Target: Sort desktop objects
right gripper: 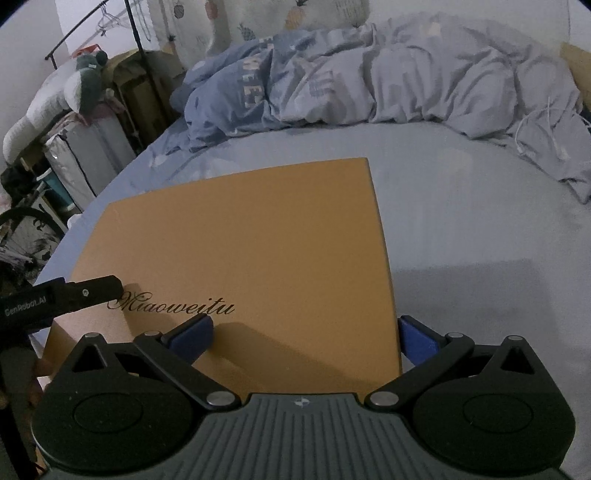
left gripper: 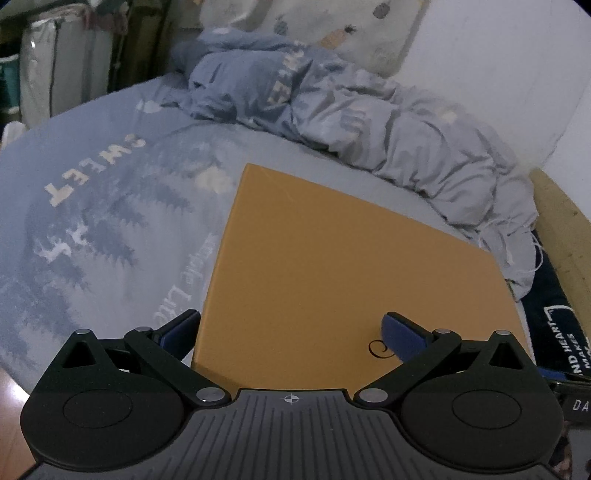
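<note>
A flat orange-brown box (left gripper: 332,266) with black script lettering lies on a blue bed sheet. In the left wrist view my left gripper (left gripper: 291,336) is open over the box's near left corner, one blue pad (left gripper: 181,332) off the left edge and the other on the lid. In the right wrist view the same box (right gripper: 258,240) fills the middle. My right gripper (right gripper: 308,336) is open at its near right corner, one pad (right gripper: 195,336) over the lid and the other pad (right gripper: 417,338) just beyond the right edge. The left gripper's black finger (right gripper: 85,291) reaches in from the left.
A crumpled blue-grey duvet (right gripper: 369,74) is heaped behind the box, with a patterned pillow (left gripper: 314,26) at the wall. A wooden bed rail (left gripper: 561,225) and dark printed cloth (left gripper: 554,328) lie to the right. Bags, a clothes rack (right gripper: 140,55) and clutter stand left of the bed.
</note>
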{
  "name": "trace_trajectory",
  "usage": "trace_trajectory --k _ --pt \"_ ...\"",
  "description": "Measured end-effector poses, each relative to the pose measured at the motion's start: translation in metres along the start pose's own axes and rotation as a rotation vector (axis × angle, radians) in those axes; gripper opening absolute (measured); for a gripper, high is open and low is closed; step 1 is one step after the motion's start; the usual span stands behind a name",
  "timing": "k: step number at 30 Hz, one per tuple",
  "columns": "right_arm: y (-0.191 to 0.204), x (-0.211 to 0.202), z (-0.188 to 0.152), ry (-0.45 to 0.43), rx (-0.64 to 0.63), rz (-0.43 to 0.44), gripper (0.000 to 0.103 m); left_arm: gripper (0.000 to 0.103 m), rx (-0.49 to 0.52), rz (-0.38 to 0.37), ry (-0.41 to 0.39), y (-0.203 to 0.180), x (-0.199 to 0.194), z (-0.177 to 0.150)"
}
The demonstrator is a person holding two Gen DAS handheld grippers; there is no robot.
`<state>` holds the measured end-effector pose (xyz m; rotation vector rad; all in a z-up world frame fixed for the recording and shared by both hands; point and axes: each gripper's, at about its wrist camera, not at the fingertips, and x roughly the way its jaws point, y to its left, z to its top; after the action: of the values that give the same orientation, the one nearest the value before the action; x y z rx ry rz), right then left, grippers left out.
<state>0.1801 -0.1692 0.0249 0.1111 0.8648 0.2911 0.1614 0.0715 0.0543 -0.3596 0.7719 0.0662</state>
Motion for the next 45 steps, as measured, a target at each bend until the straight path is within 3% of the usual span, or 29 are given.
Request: trace_trajectory --k 10,19,45 --pt "-0.015 0.027 -0.011 0.053 0.040 0.011 0.103 0.103 0.016 0.007 0.020 0.005 0.024 -0.011" --pt "-0.016 0.031 -0.010 0.032 0.019 0.017 0.103 0.103 0.031 0.006 0.030 0.009 0.042 -0.018" --pt "-0.023 0.042 -0.011 0.080 0.054 0.002 0.103 0.103 0.050 0.013 0.077 0.010 0.057 -0.022"
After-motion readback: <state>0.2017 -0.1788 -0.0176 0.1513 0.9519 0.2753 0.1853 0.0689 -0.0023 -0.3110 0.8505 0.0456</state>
